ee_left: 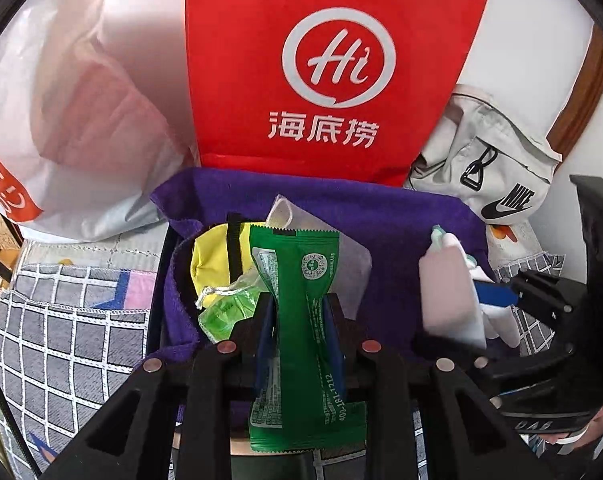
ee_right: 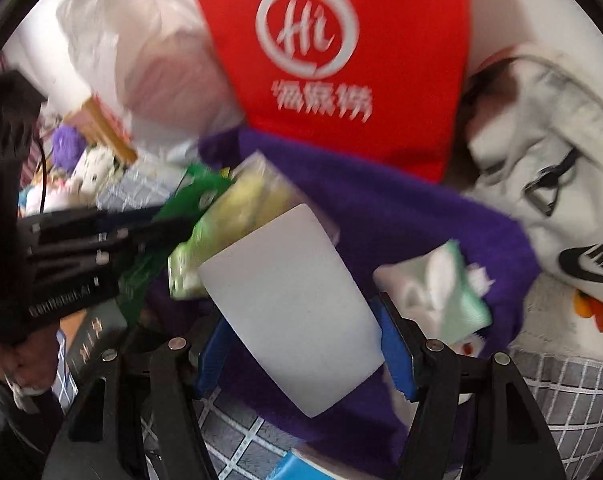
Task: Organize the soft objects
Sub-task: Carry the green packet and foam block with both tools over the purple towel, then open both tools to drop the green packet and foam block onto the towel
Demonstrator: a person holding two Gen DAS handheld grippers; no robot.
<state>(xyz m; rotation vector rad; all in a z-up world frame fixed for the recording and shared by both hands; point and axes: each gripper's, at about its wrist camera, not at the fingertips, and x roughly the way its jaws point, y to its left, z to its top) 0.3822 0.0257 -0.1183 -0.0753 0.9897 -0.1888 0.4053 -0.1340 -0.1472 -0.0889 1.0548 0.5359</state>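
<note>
My left gripper (ee_left: 299, 320) is shut on a green snack packet (ee_left: 301, 304), held upright over a purple towel (ee_left: 381, 216). A yellow pouch (ee_left: 213, 256), a small green drawstring bag (ee_left: 225, 312) and a clear sleeve lie on the towel. My right gripper (ee_right: 301, 344) is shut on a white soft block (ee_right: 289, 304) above the same towel (ee_right: 401, 208); it also shows at the right of the left wrist view (ee_left: 449, 292). A mint tissue pack (ee_right: 441, 292) lies beside it. The right view is blurred.
A red non-woven bag (ee_left: 313, 72) stands behind the towel, a white plastic bag (ee_left: 81, 120) to its left, a grey Nike bag (ee_left: 489, 168) to its right. A grey checked mat (ee_left: 69, 340) covers the surface. Clutter sits far left in the right wrist view (ee_right: 81, 160).
</note>
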